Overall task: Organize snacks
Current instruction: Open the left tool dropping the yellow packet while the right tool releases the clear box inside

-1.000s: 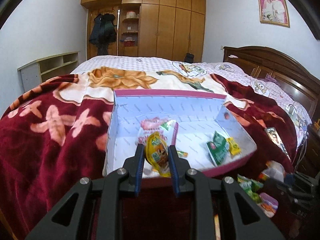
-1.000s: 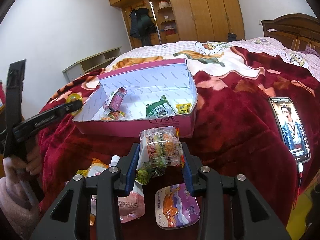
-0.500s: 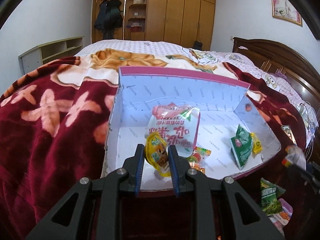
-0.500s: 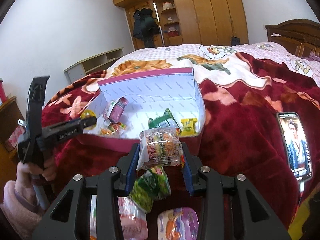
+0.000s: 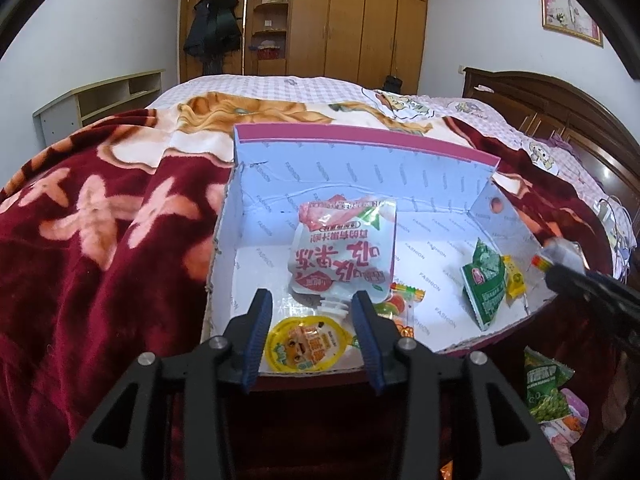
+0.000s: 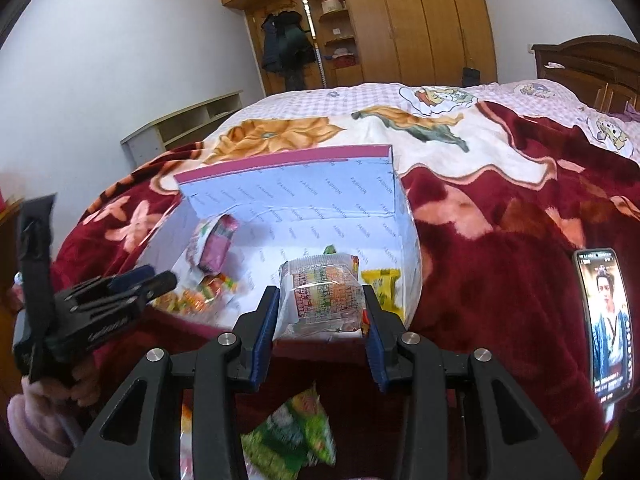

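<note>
round yellow foil-lidded jelly cup (image 5: 305, 347) lies between parted left gripper (image 5: 312, 334) pads.

A bed fills the middle of both views, covered by a dark red blanket (image 5: 92, 248) with pale flower shapes and a cream band with an orange flower. Beyond it lies a pink checked sheet (image 5: 280, 82) with cartoon prints. A wooden wardrobe (image 5: 360, 20) spans the top centre of the frame; its open shelf section holds small items, and a dark coat (image 5: 212, 32) hangs at its left. A low pale shelf unit (image 5: 100, 100) stands against the left wall. A dark wooden headboard (image 5: 560, 100) runs along the right. A framed picture (image 5: 568, 8) hangs at upper right. In the right wrist view, a phone (image 6: 608, 320) with a lit screen lies on the blanket at the right edge.
</note>
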`<state>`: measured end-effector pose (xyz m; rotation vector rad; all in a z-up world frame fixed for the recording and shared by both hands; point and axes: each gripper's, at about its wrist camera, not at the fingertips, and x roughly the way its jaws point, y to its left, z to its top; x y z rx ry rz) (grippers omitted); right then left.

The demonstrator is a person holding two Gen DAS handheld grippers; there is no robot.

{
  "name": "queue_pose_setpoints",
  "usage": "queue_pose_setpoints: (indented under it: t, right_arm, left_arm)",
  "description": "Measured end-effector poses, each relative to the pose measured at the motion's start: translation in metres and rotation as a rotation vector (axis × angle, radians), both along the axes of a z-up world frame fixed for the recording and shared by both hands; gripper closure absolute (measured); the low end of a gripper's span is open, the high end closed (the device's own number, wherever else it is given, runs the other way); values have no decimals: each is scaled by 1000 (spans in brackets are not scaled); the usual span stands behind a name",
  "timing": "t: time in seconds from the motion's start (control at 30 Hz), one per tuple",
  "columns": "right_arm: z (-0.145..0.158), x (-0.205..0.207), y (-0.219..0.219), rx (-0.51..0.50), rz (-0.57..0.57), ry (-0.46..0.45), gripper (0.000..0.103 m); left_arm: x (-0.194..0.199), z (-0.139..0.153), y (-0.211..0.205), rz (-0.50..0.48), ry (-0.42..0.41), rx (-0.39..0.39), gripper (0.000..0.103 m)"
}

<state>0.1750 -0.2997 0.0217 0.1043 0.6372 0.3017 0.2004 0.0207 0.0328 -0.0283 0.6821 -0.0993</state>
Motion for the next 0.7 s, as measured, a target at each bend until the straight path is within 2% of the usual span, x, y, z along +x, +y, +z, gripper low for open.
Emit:
queue_pose_setpoints:
  t: [0.5, 0.7]
  right_arm:
    - [-10, 39, -3, 18, -39, 39, 61]
    - [-8, 33, -4, 17, -30, 18, 48]
  left_arm:
    - [-10, 8, 5, -2, -15, -24, 59]
    - [-14, 10, 6, 0, -11, -31, 59]
